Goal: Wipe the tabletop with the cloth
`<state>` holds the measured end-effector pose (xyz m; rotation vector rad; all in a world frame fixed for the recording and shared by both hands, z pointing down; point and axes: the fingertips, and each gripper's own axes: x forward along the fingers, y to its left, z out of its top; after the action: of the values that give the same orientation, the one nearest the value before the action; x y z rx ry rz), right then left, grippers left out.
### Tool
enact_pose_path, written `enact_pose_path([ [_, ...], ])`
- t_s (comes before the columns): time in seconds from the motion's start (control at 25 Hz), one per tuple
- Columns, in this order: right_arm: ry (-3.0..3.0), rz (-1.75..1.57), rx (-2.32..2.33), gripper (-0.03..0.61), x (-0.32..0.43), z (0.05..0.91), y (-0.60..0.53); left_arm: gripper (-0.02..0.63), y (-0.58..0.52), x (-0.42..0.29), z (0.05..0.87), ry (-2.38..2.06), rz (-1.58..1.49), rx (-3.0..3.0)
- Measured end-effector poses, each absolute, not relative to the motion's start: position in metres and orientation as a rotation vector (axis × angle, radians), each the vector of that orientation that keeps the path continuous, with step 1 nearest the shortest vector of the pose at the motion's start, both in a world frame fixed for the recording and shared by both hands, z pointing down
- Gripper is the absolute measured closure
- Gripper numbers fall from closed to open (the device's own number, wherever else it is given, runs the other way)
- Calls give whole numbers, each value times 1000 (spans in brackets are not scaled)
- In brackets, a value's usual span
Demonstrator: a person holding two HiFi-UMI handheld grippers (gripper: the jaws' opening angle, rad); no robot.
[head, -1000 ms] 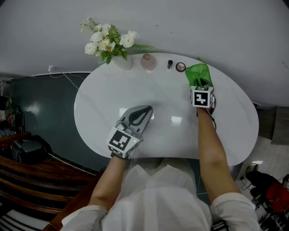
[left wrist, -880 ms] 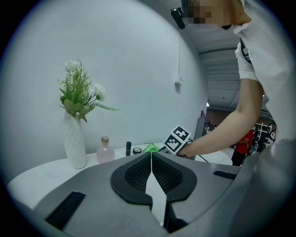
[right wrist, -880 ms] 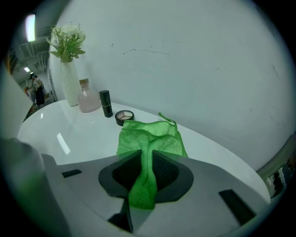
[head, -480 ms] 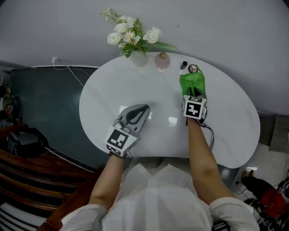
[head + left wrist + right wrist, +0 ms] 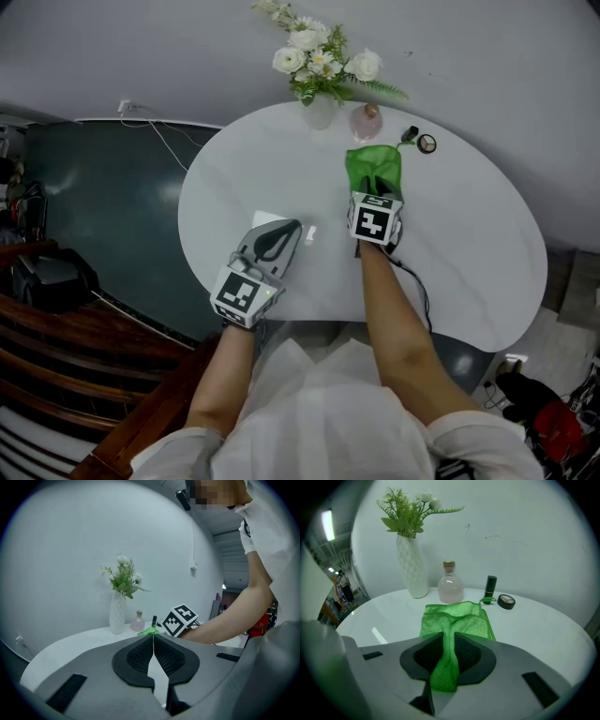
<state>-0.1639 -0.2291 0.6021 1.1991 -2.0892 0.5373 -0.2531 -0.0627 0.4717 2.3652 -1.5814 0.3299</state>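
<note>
**Head view:** The right gripper (image 5: 374, 195) is pinching the near end of the cloth (image 5: 373, 167), which is lying flat on the counter (image 5: 469, 244) toward its far side. The cloth's long axis is running straight away from the person. Its free end is pointing at the bottle (image 5: 367, 122) and sitting just short of it. The tube (image 5: 410, 134) and compact (image 5: 427, 143) are standing near its far right corner. A stroke pushed further forward could be knocking these over, the tube soonest. The left gripper (image 5: 284, 232) is hanging over the counter's near left, well apart from the cloth.

**Left gripper view:** Its fingers (image 5: 138, 656) are pressed together at the tips, with nothing between them.

**Right gripper view:** The fingers are gripping only a narrow bunched fold of the cloth, and the rest is fanning out flat beyond them. A hard drag could be pulling that fold loose. The vase (image 5: 412, 569) is standing off to the left, probably clear of a straight stroke, though the wide lens is making that hard to judge.
</note>
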Motion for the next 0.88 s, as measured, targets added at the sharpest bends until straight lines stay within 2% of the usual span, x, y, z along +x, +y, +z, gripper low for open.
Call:
enact_pose_path([
  [0.2, -2136, 540, 1102, 511, -215, 602, -204, 595, -48, -269, 471, -1622, 321, 2336],
  [0.56, -2225, 348, 753, 511, -301, 602, -151, 595, -20, -289, 478, -1666, 358, 2283],
  [0.88, -2307, 109, 389, 511, -309, 604, -91, 595, -17, -281, 477, -1678, 378, 2274],
])
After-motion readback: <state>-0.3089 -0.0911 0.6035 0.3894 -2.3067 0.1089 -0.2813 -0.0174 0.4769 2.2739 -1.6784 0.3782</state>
